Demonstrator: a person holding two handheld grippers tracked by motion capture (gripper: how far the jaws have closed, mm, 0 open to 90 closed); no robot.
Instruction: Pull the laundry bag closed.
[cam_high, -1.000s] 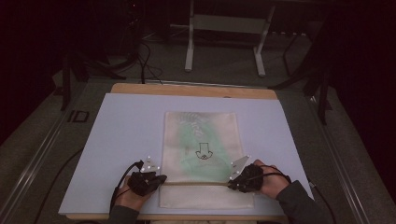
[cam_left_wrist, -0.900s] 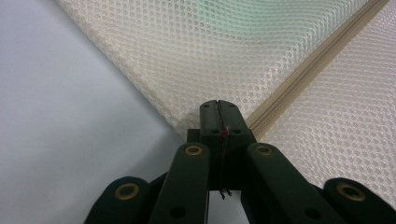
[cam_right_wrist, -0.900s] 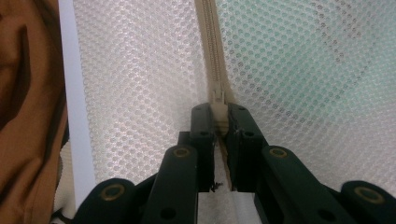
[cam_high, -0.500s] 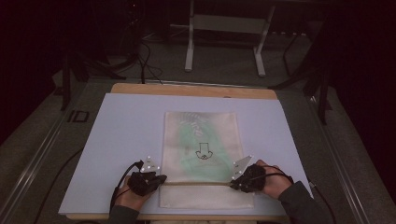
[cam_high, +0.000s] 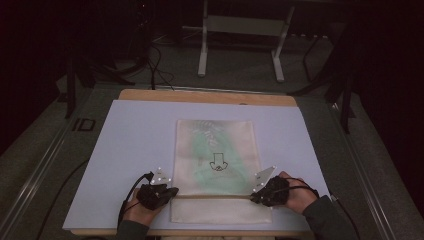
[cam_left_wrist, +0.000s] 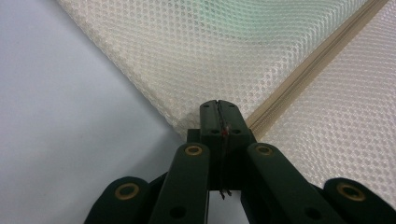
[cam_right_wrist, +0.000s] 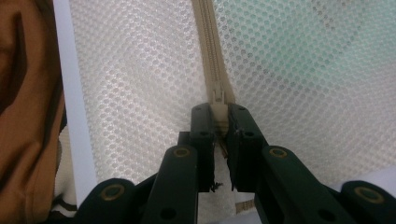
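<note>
Two tools are parked at the near end of a mesh zipper bag, one on each side. The left tool (cam_left_wrist: 219, 108) is seen with its jaws pinched fully together right on the corner of the mesh laundry bag (cam_high: 216, 160), where the edge of the netting meets the zipper (cam_left_wrist: 308, 74), so that corner is clamped. The right tool (cam_right_wrist: 219, 116) is clamped too, with the beige zipper pull (cam_right_wrist: 218, 97) caught between its jaws at the opposite end of the zip line; only a sliver of gap is left, filled by the tab.

From the high view, the left tool (cam_high: 170, 191) and right tool (cam_high: 256, 196) are spotted low on the bag, at either end of the zipper, which runs across near the bag's bottom edge. The bag is laid flat in the middle of the white mat (cam_high: 125, 150) covering the bench (cam_high: 200, 96), and something green with a small dark drawing can be made out through the mesh. A brown sleeve (cam_right_wrist: 28, 116) is caught at the left edge of the right gripper view.
</note>
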